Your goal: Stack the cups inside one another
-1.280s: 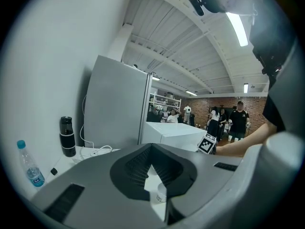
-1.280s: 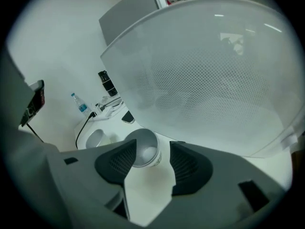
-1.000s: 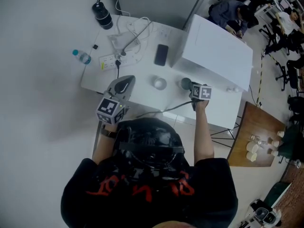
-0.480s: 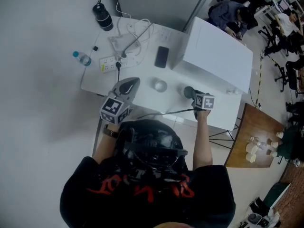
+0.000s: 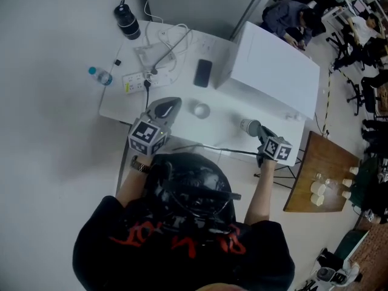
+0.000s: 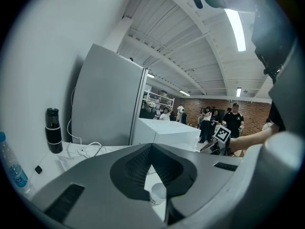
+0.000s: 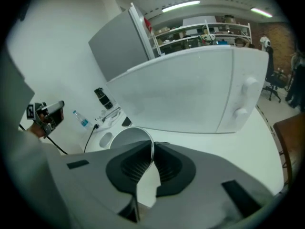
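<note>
A white cup point(image 5: 200, 110) stands upright on the white table point(image 5: 121, 105); it also shows low between the left jaws in the left gripper view point(image 6: 157, 193). My left gripper point(image 5: 171, 105) hovers just left of that cup, its tips touching, holding nothing. My right gripper point(image 5: 257, 133) is shut on the wall of a grey cup point(image 5: 247, 126), held tilted in the air over the table's near right edge. In the right gripper view the held cup point(image 7: 126, 138) has its rim pinched between the pads, and the white cup point(image 7: 105, 139) lies beyond it.
A large white box point(image 5: 276, 71) fills the table's right rear. A black phone point(image 5: 202, 73), a power strip point(image 5: 138, 80) with cables, a black flask point(image 5: 127, 20) and a water bottle point(image 5: 100, 76) lie at the back left. A wooden side table point(image 5: 321, 174) stands to the right.
My right gripper has risen and swung right and toward the table's near edge, carrying the grey cup off the table. The left gripper has hardly shifted.
</note>
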Action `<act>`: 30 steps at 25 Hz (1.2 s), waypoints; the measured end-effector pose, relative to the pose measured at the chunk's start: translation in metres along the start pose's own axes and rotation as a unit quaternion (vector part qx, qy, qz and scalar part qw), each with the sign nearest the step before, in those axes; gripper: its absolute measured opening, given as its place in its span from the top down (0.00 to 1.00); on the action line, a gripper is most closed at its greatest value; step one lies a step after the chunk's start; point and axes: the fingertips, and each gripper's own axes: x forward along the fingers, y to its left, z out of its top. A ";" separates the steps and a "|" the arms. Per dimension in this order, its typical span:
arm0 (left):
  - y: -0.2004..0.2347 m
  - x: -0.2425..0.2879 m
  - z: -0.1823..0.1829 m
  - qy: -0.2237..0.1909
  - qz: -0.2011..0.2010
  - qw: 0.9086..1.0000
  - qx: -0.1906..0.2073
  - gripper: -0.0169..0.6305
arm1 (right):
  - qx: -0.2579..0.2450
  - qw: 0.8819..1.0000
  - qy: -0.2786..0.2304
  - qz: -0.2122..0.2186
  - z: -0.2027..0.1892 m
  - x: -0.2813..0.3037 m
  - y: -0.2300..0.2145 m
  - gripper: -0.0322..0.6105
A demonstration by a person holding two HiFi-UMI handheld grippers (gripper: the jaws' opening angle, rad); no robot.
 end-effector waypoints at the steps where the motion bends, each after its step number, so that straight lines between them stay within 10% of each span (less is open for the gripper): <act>1: 0.001 0.001 -0.001 0.002 -0.001 1.000 0.001 0.97 | 0.004 1.000 -0.014 0.006 0.008 -0.010 0.003 0.91; 14: 0.000 0.008 -0.001 -0.004 -0.007 1.000 0.000 0.97 | -0.140 0.988 -0.037 0.048 0.085 -0.033 0.107 0.91; 30: 0.032 -0.033 -0.005 -0.016 0.062 0.998 -0.021 0.97 | -0.260 0.959 0.044 0.099 0.061 0.051 0.208 0.91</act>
